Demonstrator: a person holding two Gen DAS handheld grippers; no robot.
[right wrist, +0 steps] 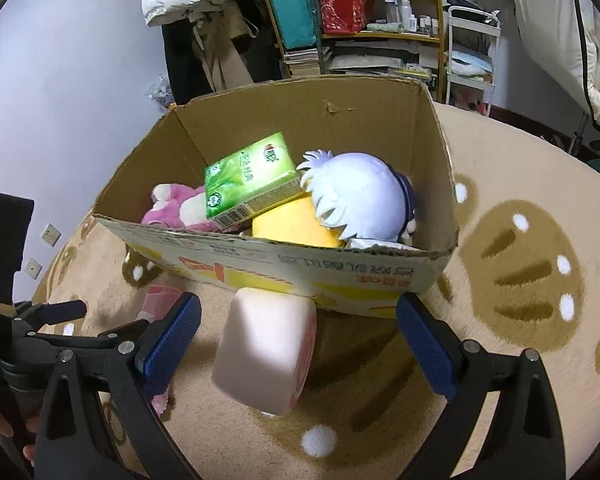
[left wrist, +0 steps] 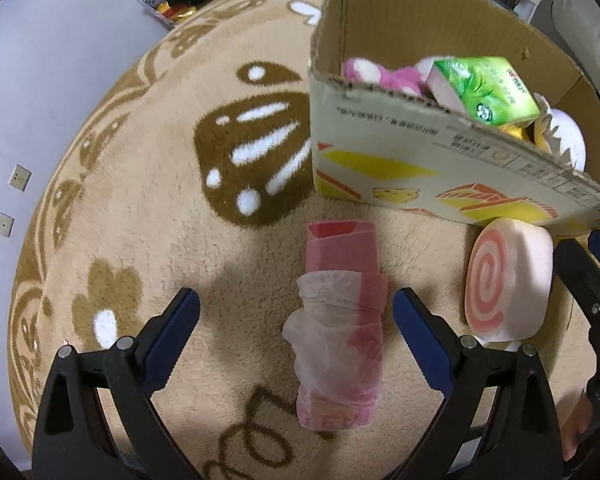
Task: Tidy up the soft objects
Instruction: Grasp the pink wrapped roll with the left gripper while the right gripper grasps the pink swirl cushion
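A pink tissue pack (left wrist: 340,328) with white tissue hanging out lies on the beige rug between the open fingers of my left gripper (left wrist: 296,308), not gripped. A pink swirl-roll cushion (left wrist: 508,280) stands on edge against the cardboard box (left wrist: 400,168). In the right wrist view the cushion (right wrist: 264,348) sits between the open fingers of my right gripper (right wrist: 300,312), in front of the box (right wrist: 340,272). The box holds a green tissue pack (right wrist: 252,178), a pink plush (right wrist: 176,208), a yellow plush (right wrist: 292,224) and a white-haired doll (right wrist: 360,196).
The round beige rug (left wrist: 160,208) with brown paw prints covers the floor. A pale wall (right wrist: 60,100) stands at the left. Shelves (right wrist: 360,20) with bags and books and hanging coats (right wrist: 196,20) stand behind the box.
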